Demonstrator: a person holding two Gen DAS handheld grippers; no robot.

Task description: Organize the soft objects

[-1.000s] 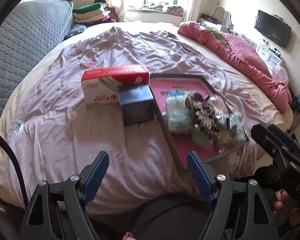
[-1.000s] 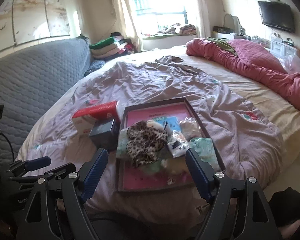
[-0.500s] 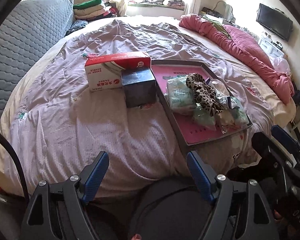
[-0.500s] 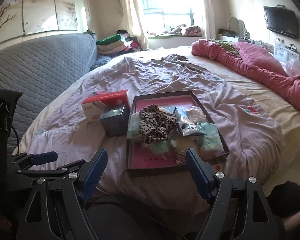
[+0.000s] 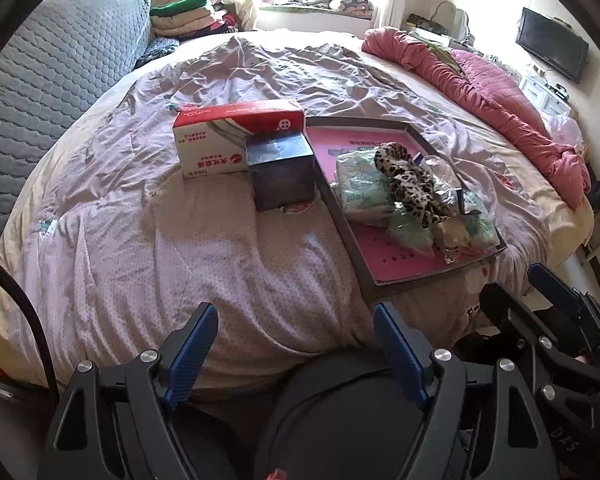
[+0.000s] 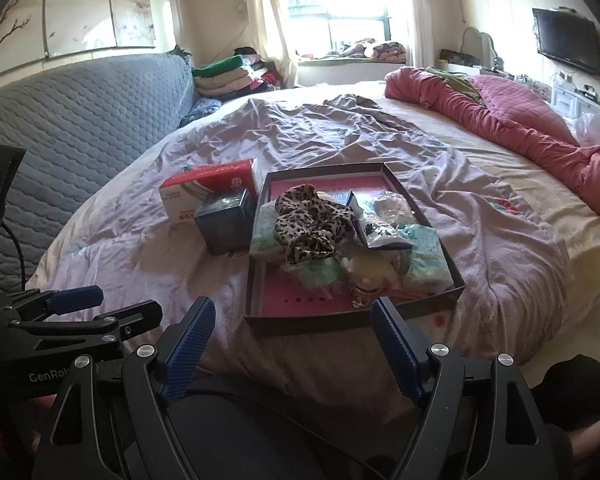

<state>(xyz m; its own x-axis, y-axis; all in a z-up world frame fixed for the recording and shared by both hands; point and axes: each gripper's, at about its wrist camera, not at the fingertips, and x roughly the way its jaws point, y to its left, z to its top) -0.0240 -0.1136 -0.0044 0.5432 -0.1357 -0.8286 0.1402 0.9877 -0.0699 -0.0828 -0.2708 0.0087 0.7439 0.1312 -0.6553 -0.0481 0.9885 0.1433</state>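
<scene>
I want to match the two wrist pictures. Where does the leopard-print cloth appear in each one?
Left wrist: leopard-print cloth lies right of centre, on the pile in the tray.
Right wrist: leopard-print cloth lies at centre, in the same tray.
Shared landmark: the dark box just left of the tray.

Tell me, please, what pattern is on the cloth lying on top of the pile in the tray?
Leopard print, brown and black spots on the cloth, clearest in the right wrist view.
</scene>
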